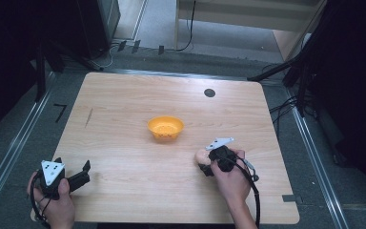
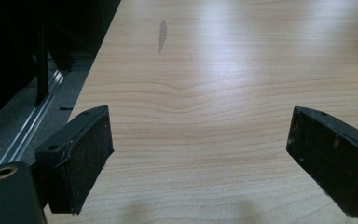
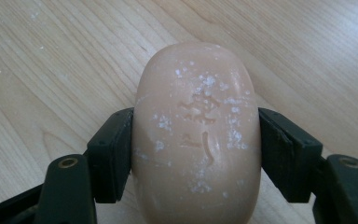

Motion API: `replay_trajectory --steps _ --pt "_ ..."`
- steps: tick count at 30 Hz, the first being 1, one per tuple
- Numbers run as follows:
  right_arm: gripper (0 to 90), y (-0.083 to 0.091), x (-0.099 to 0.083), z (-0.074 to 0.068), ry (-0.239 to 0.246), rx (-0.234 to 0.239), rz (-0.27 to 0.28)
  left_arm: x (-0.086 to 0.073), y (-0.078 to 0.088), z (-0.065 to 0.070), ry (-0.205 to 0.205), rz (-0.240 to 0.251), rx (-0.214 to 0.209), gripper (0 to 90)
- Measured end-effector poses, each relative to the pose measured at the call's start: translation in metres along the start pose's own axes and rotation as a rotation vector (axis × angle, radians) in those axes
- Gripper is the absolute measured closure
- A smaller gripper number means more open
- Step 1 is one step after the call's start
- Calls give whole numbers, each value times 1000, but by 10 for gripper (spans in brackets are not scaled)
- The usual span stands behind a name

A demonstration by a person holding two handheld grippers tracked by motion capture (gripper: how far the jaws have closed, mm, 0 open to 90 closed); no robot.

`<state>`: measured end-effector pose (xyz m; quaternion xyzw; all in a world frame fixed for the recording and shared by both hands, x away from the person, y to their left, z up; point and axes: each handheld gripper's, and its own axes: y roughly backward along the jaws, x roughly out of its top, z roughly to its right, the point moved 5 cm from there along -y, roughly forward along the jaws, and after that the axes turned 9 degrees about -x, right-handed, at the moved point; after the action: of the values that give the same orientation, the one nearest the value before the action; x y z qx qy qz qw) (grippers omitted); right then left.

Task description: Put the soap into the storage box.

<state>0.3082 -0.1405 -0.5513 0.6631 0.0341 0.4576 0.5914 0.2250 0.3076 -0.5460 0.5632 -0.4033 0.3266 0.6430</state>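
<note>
A peach-coloured oval soap bar (image 3: 198,135) with a stamped mark and white flecks lies on the wooden table (image 1: 124,143). My right gripper (image 3: 196,154) is shut on it, both black pads pressed against its long sides. From above, the soap bar (image 1: 201,156) peeks out left of the right gripper (image 1: 219,157), near the table's right front. An orange bowl (image 1: 166,128) stands empty at the table's middle, apart from the soap. My left gripper (image 1: 83,171) rests at the front left corner, its jaws wide apart over bare wood (image 2: 200,154).
A small black round disc (image 1: 209,92) sits flush in the far right part of the table. A dark streak (image 1: 89,117) marks the wood at the left. Metal rails and cables run along the floor on both sides.
</note>
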Motion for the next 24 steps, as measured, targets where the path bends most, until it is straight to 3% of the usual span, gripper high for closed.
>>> replay_trajectory --steps 3,13,24 --pt "336 1 2 1 11 6 13 0 0 0 -1 1 1 73" --pt "336 11 23 4 131 11 39 0 0 0 2 -1 -2 73" --pt "336 16 47 10 215 37 53 0 0 0 1 4 -7 73"
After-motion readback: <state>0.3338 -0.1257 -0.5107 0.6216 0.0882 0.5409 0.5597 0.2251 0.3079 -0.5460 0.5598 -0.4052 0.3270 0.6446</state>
